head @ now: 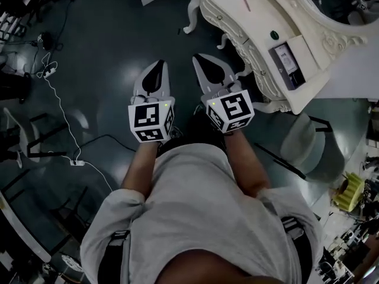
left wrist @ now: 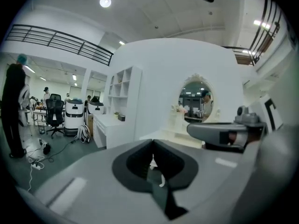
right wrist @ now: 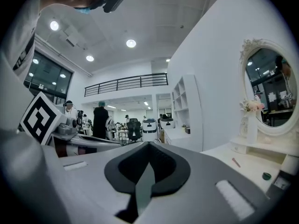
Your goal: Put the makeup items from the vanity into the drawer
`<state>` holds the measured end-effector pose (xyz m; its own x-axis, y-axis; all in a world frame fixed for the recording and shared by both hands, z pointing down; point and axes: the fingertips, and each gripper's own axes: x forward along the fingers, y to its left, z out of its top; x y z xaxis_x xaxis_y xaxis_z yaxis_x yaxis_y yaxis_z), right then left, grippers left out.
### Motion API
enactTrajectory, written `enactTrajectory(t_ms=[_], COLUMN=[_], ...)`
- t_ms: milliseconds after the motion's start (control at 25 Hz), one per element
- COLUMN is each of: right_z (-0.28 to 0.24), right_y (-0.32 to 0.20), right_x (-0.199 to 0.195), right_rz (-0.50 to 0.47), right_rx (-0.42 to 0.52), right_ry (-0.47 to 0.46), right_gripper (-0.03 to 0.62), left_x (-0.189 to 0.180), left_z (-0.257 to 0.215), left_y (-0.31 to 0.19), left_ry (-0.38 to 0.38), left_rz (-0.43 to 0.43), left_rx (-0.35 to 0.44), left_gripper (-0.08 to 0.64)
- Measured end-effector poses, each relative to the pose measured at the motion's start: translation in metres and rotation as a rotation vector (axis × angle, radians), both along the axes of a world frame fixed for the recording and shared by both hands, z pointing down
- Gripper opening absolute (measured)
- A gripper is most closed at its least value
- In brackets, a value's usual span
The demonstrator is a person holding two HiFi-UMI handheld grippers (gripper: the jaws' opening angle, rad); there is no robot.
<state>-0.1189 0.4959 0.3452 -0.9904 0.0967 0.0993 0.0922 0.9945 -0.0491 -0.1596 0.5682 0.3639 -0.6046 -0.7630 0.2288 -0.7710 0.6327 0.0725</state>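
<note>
The cream vanity [head: 254,52] stands at the upper right of the head view. On its top lie a thin pink stick [head: 246,3], a small green round item [head: 274,35] and a dark flat case [head: 288,64]. My left gripper [head: 159,64] and right gripper [head: 199,58] hang side by side over the dark floor, short of the vanity and touching nothing. Both are shut with nothing between the jaws. In the right gripper view the pink stick [right wrist: 236,162] and green item [right wrist: 266,175] lie on the vanity top below the oval mirror [right wrist: 271,92]. The left gripper view shows the mirror [left wrist: 196,99] straight ahead.
A white cable and power strip [head: 59,117] trail across the floor at the left. A pale chair [head: 308,141] stands by the vanity's near corner. A vase of flowers [right wrist: 252,120] sits under the mirror. People, office chairs and white machines [left wrist: 74,115] are far behind.
</note>
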Motion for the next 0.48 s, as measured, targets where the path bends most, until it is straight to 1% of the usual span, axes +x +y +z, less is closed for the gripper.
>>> enactTrajectory(t_ms=[120, 280, 400, 480], right_z=[0.008, 0.017, 0.033, 0.040], right_y=[-0.027, -0.070, -0.104, -0.129], right_x=[-0.022, -0.060, -0.089, -0.107], right_rz=[0.005, -0.017, -0.038, -0.034], right_rx=[0.009, 0.033, 0.015, -0.002], right_ry=[0.027, 0.054, 0.087, 0.099], right_gripper=[0.000, 0.000, 0.000, 0.000], left_x=[-0.021, -0.063, -0.097, -0.116], left_z=[0.008, 0.012, 0.022, 0.029], left_y=[-0.024, -0.063, -0.095, -0.123], left_ry=[0.026, 0.017, 0.033, 0.048], left_rz=[0.023, 0.024, 0.014, 0.034], left_rx=[-0.006, -0.008, -0.034, -0.062], left_gripper=[0.003, 0.003, 0.003, 0.003])
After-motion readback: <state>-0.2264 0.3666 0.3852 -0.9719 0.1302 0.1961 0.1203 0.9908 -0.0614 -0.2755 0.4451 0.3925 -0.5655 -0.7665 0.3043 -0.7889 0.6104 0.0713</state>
